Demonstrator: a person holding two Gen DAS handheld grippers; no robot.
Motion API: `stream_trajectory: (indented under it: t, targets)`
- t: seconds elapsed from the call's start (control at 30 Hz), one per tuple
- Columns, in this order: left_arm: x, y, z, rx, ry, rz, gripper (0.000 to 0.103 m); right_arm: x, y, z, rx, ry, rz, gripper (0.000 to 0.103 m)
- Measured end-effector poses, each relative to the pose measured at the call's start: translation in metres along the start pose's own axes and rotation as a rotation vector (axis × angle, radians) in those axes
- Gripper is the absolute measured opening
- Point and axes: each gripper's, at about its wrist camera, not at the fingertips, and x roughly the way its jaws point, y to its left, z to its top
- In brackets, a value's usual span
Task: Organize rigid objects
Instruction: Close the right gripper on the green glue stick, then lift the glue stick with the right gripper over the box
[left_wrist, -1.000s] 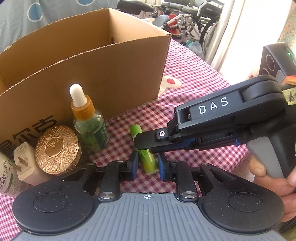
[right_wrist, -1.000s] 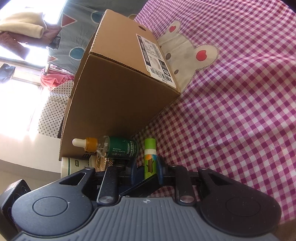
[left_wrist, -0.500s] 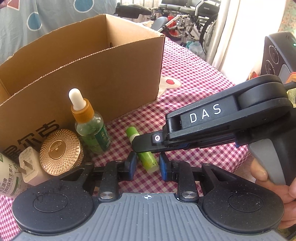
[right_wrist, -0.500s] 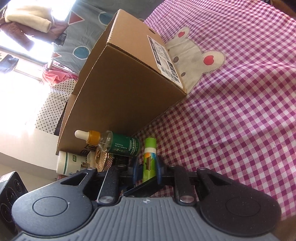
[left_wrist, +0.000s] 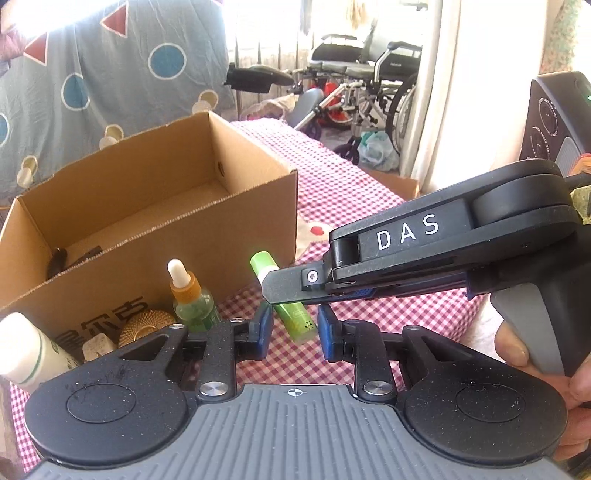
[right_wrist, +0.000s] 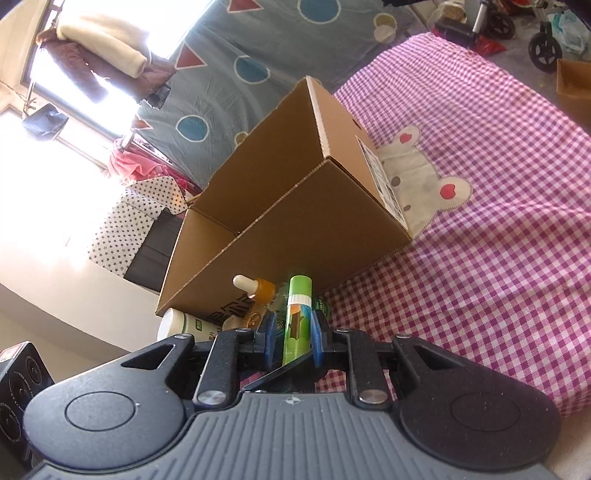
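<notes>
My right gripper (right_wrist: 291, 338) is shut on a green glue stick (right_wrist: 297, 317), held lifted and tilted above the checked cloth; it also shows in the left wrist view (left_wrist: 291, 317), crossed by the right gripper's finger (left_wrist: 291, 288). My left gripper (left_wrist: 291, 326) is open, its blue pads on either side of the stick's lower end without touching. An open cardboard box (left_wrist: 166, 221) stands just behind, with dark items in its left corner. A green dropper bottle (left_wrist: 190, 299), a gold round lid (left_wrist: 147, 326), a white plug (left_wrist: 98, 347) and a white tube (left_wrist: 27, 354) stand by the box front.
The table has a pink checked cloth (right_wrist: 498, 240) with a bunny patch (right_wrist: 424, 184). A black speaker-like device (left_wrist: 554, 118) stands at the right. Wheelchairs (left_wrist: 362, 85) and a patterned curtain (left_wrist: 92, 74) lie beyond the table.
The right gripper has raised the green glue stick off the cloth, toward the box top. Both grippers rose, so the box interior now shows.
</notes>
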Motion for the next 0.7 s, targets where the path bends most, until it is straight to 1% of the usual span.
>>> stream_trajectory:
  t: [0.1,0.2,0.3,0.4,0.5,0.57,0.63,0.7]
  targets:
    - [-0.017,0.001,0.007,-0.004,-0.056,0.013,0.025,-0.012,0.021,0.006,-0.052,-0.036,0.011,0.022]
    - [-0.033,0.008,0.015,-0.018,-0.108,0.039,0.025,-0.016,0.042,0.016,-0.105,-0.059,0.043,0.022]
    - [-0.046,0.019,0.025,-0.043,-0.149,0.073,0.025,-0.009,0.065,0.029,-0.163,-0.056,0.079,0.022]
    - [-0.058,0.037,0.033,-0.062,-0.170,0.117,0.025,0.008,0.088,0.043,-0.218,-0.032,0.115,0.022]
    - [-0.057,0.060,0.049,-0.095,-0.166,0.157,0.025,0.032,0.109,0.062,-0.250,0.013,0.147,0.022]
    - [-0.055,0.076,0.056,-0.117,-0.149,0.177,0.025,0.053,0.121,0.075,-0.257,0.061,0.167,0.022]
    - [-0.048,0.095,0.061,-0.149,-0.113,0.182,0.025,0.079,0.129,0.088,-0.251,0.128,0.172,0.022]
    - [-0.039,0.117,0.061,-0.195,-0.064,0.169,0.025,0.107,0.134,0.097,-0.234,0.205,0.160,0.022]
